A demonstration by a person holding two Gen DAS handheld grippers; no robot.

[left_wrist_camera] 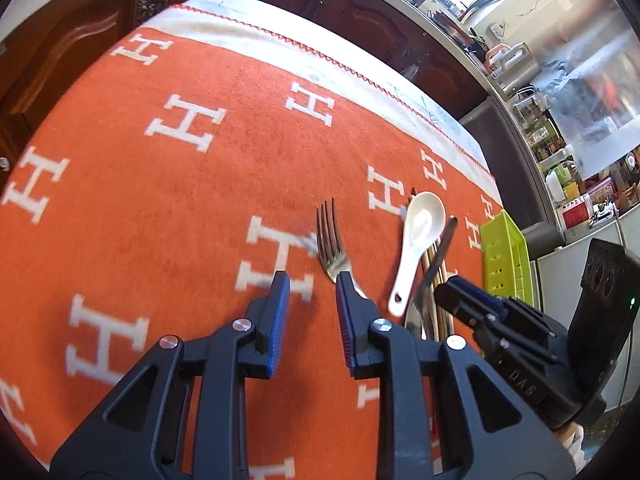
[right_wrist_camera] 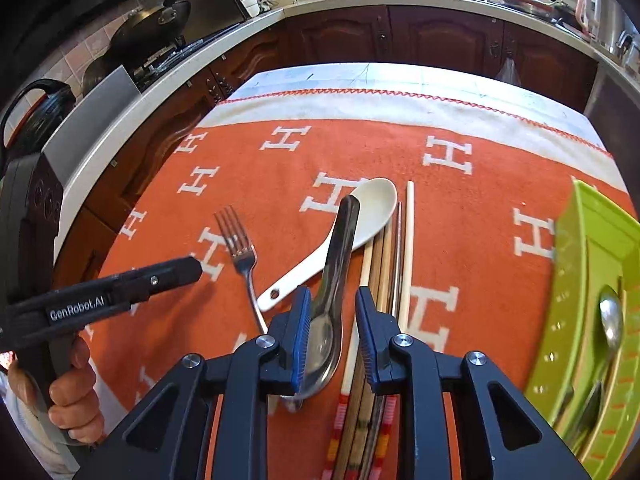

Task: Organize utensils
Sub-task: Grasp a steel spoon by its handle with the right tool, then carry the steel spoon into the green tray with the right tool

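Orange cloth [right_wrist_camera: 460, 216] covers the kitchen table. Both tools hang open and hold nothing: the left gripper [left_wrist_camera: 312, 280] by the fork [left_wrist_camera: 332, 240], the right gripper [right_wrist_camera: 332, 300] over the metal spoon [right_wrist_camera: 336, 264]. Next, I think, each pinches its piece for the green tray [right_wrist_camera: 576, 280] on the right.

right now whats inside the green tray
The green tray holds a metal spoon in one slot, with another dark utensil handle beside it. The rest is cut off by the picture's edge and blurred.
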